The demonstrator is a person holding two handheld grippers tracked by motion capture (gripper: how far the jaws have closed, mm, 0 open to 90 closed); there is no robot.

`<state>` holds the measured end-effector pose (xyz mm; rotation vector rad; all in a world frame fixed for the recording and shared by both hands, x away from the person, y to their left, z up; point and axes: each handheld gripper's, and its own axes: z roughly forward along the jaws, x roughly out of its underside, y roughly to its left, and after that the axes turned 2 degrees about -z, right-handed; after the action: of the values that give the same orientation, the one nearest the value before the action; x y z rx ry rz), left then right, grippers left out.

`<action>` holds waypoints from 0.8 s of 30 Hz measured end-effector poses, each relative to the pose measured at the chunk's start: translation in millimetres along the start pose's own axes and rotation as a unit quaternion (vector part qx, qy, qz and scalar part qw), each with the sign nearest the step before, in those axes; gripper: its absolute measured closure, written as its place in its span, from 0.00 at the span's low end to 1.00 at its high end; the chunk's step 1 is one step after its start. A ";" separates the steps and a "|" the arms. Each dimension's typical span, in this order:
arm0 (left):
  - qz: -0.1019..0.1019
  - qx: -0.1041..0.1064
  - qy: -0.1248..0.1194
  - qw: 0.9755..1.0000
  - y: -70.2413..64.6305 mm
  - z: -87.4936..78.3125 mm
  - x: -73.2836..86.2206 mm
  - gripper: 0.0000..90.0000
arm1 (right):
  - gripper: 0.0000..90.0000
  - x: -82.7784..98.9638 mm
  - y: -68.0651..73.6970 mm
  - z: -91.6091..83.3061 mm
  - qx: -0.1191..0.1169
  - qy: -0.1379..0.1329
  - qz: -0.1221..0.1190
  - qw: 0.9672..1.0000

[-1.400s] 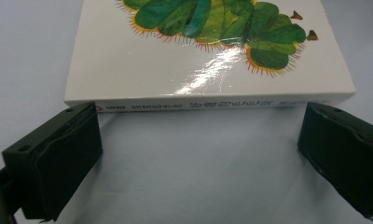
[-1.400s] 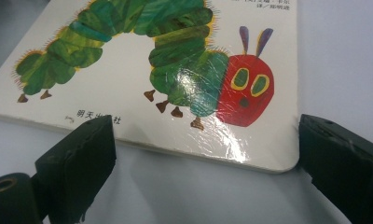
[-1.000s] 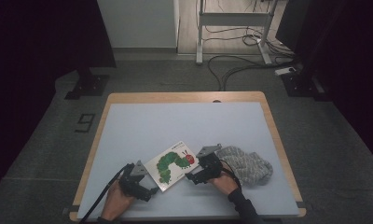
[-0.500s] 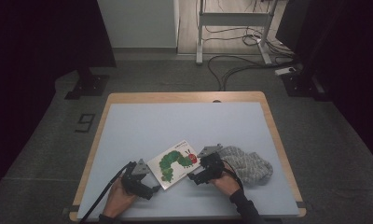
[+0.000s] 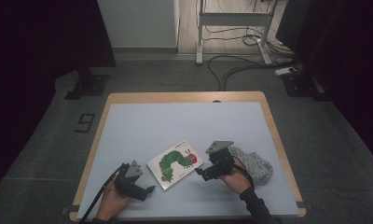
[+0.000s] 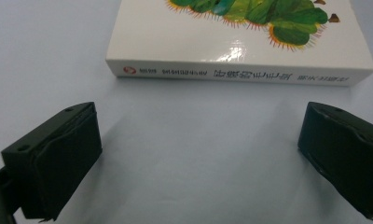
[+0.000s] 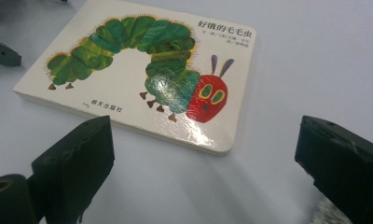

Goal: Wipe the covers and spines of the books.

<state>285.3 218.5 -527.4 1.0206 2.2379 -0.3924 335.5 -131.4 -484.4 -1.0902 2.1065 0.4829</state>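
Left claw (image 5: 149, 189) rests low near the front edge of the surface (image 5: 175, 121), toward its front left corner, with its jaws spread wide and nothing between them; in the left gripper view they stand apart on either side of bare surface, aimed at the spine of the book (image 6: 240, 37), which lies just beyond them without touching. Right claw (image 5: 198, 171) sits near the front edge further toward the right side, its jaws likewise wide apart and empty, pointing at the book's opposite long edge and just short of it. That picture book (image 5: 175, 164) lies flat and closed between the two claws, turned at an angle to the surface's edges, its white cover showing a green caterpillar with a red head (image 7: 208, 95) and a line of printed title characters. A crumpled grey cloth (image 5: 254, 163) lies just behind the person's right hand (image 5: 233, 178), close to the right edge. The person's left hand (image 5: 112, 203) grips its tool right at the front edge.
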 end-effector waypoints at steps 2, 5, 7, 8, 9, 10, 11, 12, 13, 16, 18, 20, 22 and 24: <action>-0.009 0.008 0.004 1.000 1.9 0.8 0.0 0.00 | 0.04 -0.1 -1.5 -4.9 0.007 -0.002 -0.002 1.000; -0.010 0.008 0.004 1.000 1.8 0.9 0.1 0.00 | 0.04 0.2 -5.1 -13.2 0.014 -0.012 0.001 1.000; -0.011 0.007 0.004 1.000 1.6 1.0 0.1 0.00 | 0.04 0.4 -6.7 -16.4 0.017 -0.014 0.002 1.000; -0.011 0.007 0.003 1.000 1.5 1.1 0.2 0.00 | 0.04 1.0 -10.3 -22.9 0.026 -0.017 0.005 0.999; -0.011 0.007 0.003 1.000 1.5 1.1 0.2 0.00 | 0.04 1.0 -10.3 -22.9 0.026 -0.017 0.005 0.999; -0.011 0.007 0.003 1.000 1.6 1.1 0.3 0.00 | 0.04 1.8 -14.7 -29.9 0.033 -0.017 0.010 0.999; -0.011 0.007 0.003 1.000 1.7 1.1 0.3 0.00 | 0.04 2.2 -16.6 -33.5 0.039 -0.016 0.011 0.999; -0.012 0.007 0.003 1.000 1.6 1.1 0.3 0.00 | 0.04 2.6 -18.3 -37.0 0.043 -0.016 0.011 0.999; -0.012 0.007 0.003 1.000 1.6 1.1 0.4 0.00 | 0.04 3.1 -20.1 -40.7 0.048 -0.014 0.012 0.999; -0.011 0.008 0.003 1.000 1.7 1.1 0.4 0.00 | 0.04 5.7 -25.7 -50.3 0.059 -0.012 0.014 0.998; -0.011 0.007 0.003 1.000 1.7 1.1 0.4 0.00 | 0.04 8.9 -30.2 -55.7 0.066 -0.007 0.017 0.998; -0.011 0.008 0.003 1.000 1.7 1.1 0.4 0.00 | 0.05 13.2 -34.7 -60.2 0.077 0.000 0.022 0.997; -0.011 0.007 0.003 1.000 1.7 1.1 0.4 0.00 | 0.06 18.8 -40.0 -64.2 0.088 0.007 0.030 0.996; -0.011 0.007 0.003 1.000 1.7 1.1 0.4 0.00 | 0.06 25.1 -44.9 -67.5 0.098 0.014 0.039 0.994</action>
<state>286.9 219.3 -528.5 1.0065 2.2559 -0.4158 334.1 -211.7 -457.1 -0.9105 2.1768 0.2913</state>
